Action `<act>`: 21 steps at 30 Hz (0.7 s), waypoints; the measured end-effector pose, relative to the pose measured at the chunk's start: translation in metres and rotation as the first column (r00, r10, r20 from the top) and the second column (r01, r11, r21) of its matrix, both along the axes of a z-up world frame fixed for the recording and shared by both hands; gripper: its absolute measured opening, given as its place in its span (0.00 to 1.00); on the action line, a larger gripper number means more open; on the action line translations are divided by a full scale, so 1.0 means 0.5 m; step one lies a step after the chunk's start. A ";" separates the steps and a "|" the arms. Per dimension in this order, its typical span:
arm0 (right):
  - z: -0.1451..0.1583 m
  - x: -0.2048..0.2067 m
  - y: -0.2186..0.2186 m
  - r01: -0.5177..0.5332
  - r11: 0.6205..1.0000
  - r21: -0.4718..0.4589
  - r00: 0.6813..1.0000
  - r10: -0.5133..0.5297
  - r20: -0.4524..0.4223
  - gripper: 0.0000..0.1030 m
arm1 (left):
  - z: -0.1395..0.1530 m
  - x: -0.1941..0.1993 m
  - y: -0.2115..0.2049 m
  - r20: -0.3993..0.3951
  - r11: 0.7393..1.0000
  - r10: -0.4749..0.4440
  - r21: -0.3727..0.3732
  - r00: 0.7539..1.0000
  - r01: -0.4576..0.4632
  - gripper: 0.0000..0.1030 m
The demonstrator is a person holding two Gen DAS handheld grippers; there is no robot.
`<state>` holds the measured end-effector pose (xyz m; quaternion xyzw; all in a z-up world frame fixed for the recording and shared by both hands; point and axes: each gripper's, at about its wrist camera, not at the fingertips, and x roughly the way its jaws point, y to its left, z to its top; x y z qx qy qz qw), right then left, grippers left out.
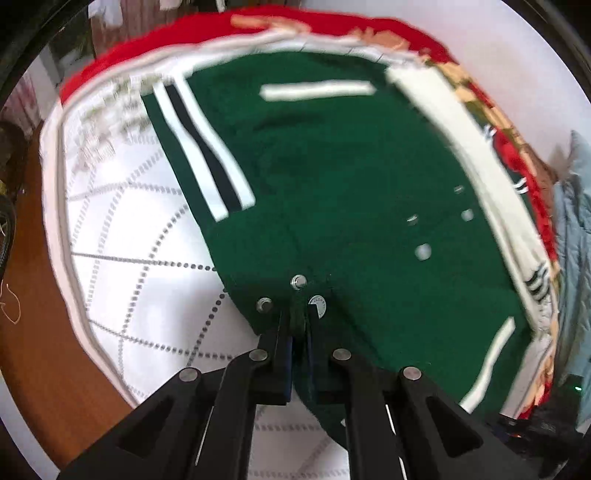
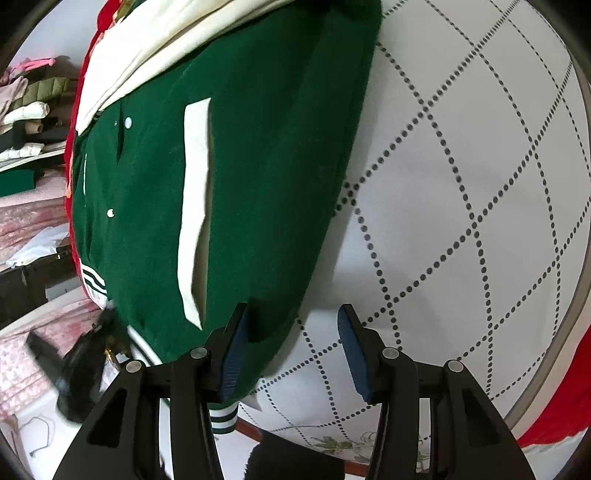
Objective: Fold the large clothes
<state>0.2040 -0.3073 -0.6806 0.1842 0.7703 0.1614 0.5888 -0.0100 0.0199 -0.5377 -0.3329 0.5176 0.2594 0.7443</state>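
A dark green varsity jacket (image 1: 332,177) with cream sleeves, cream pocket trims and silver snaps lies on a white dotted cloth. My left gripper (image 1: 299,325) is shut on the jacket's snap-lined front edge and holds it lifted a little. In the right wrist view the same jacket (image 2: 258,166) lies flat with its striped hem near me. My right gripper (image 2: 295,317) is open, its left finger (image 2: 232,354) over the jacket's edge, its right finger over the bare cloth, holding nothing.
The white cloth with dotted diamond lines (image 2: 461,221) covers a round wooden table (image 1: 37,314). A red patterned blanket (image 1: 184,33) lies beyond the jacket. Piled clothes (image 2: 29,107) and pink bedding (image 2: 22,221) lie to the left of the right gripper. A blue-grey garment (image 1: 572,240) hangs at the right.
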 end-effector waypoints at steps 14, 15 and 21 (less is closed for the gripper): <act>0.008 0.037 -0.099 0.139 0.987 0.078 0.990 -0.142 0.026 0.54 | 0.089 0.057 -0.112 -0.140 0.959 -0.193 0.183 0.971 0.217 0.92; 0.008 0.044 -0.104 0.142 0.987 0.074 0.989 -0.144 0.030 0.54 | 0.087 0.069 -0.119 -0.166 0.948 -0.202 0.215 0.965 0.235 0.92; 0.024 0.085 -0.106 0.098 0.995 0.026 0.991 -0.100 0.093 0.54 | 0.018 0.159 -0.219 -0.288 0.848 -0.326 0.332 0.901 0.413 0.92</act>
